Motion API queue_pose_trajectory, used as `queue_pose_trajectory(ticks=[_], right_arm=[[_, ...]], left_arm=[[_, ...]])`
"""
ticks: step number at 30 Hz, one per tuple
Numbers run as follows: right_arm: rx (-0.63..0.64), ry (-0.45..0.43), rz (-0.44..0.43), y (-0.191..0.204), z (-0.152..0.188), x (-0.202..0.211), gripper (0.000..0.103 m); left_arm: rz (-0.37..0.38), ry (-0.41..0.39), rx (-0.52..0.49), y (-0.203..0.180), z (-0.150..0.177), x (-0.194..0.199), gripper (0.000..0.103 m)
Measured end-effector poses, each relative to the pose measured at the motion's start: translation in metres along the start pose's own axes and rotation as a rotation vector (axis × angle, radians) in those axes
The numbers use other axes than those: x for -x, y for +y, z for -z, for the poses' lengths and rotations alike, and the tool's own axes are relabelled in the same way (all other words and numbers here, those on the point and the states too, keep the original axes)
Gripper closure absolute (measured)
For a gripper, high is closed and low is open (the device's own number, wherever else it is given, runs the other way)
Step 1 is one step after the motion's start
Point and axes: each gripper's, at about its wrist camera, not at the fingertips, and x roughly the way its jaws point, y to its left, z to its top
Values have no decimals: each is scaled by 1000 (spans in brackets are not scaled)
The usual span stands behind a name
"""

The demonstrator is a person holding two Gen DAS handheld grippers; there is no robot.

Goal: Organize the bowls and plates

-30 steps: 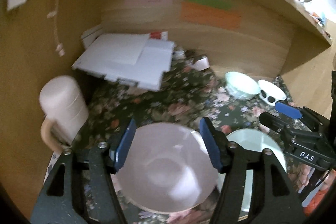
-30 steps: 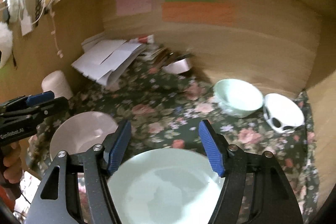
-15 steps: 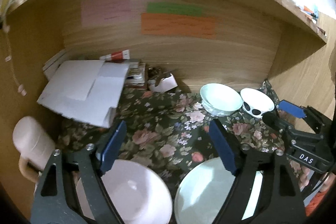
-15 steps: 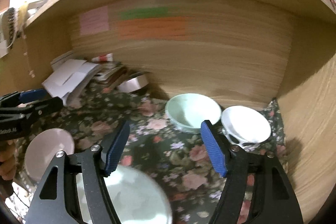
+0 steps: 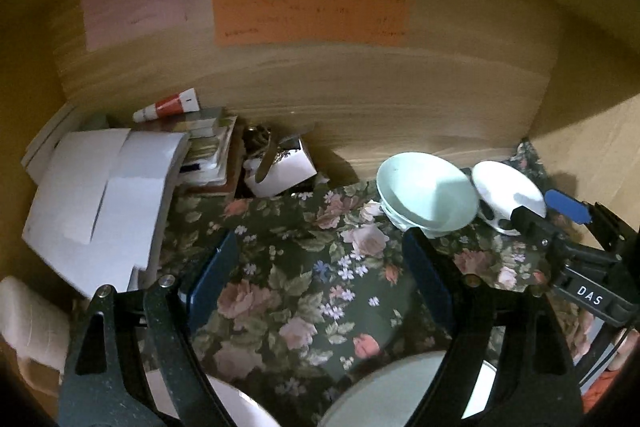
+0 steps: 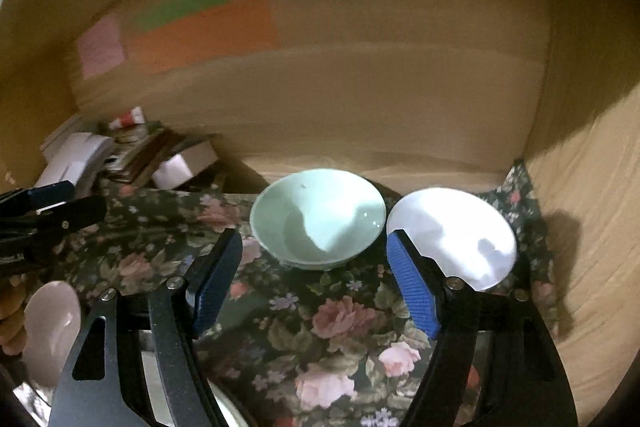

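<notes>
Bowls empty: green bowl (image 6: pixel 318 219) beside white bowl (image 6: pixel 452 237); both grippers opening, nothing between.

The left gripper (image 5: pixel 320 279), jaws opening with nothing between them, hangs over the floral cloth (image 5: pixel 296 267); a green bowl (image 5: pixel 428 199) sits near the desk's back edge.

A home desk nook: wooden walls (image 5: pixel 400 87), sticky notes (image 5: pixel 308 15) at 12 o'clock, papers (image 5: pixel 100 195) at 9 o'clock, flowery cloth (image 5: pixel 312 267).
</notes>
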Motion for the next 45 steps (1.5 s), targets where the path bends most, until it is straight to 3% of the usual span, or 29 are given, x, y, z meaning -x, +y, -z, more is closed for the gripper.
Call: queue_pose_trajectory(ticks=[10, 13, 24, 30, 35, 45], right_arm=[[-107, 160, 8, -28, 7, -67, 66], [-135, 192, 3, -34, 8, -80, 70], [-147, 229, 29, -36, 9, -99, 71], [-171, 283, -28, -34, 9, -118, 72], [-126, 303, -46, -30, 9, -125, 80], [-33, 321, -113, -8, 15, -114, 81]], left_arm=[[13, 86, -17, 2, -8, -60, 18], [8, 106, -30, 1, -9, -74, 18], [16, 150, -57, -5, -13, -108, 18], [25, 160, -62, -10, -10, -116, 18], [24, 167, -56, -9, -7, -117, 18], [16, 190, -54, -6, -4, -122, 18]])
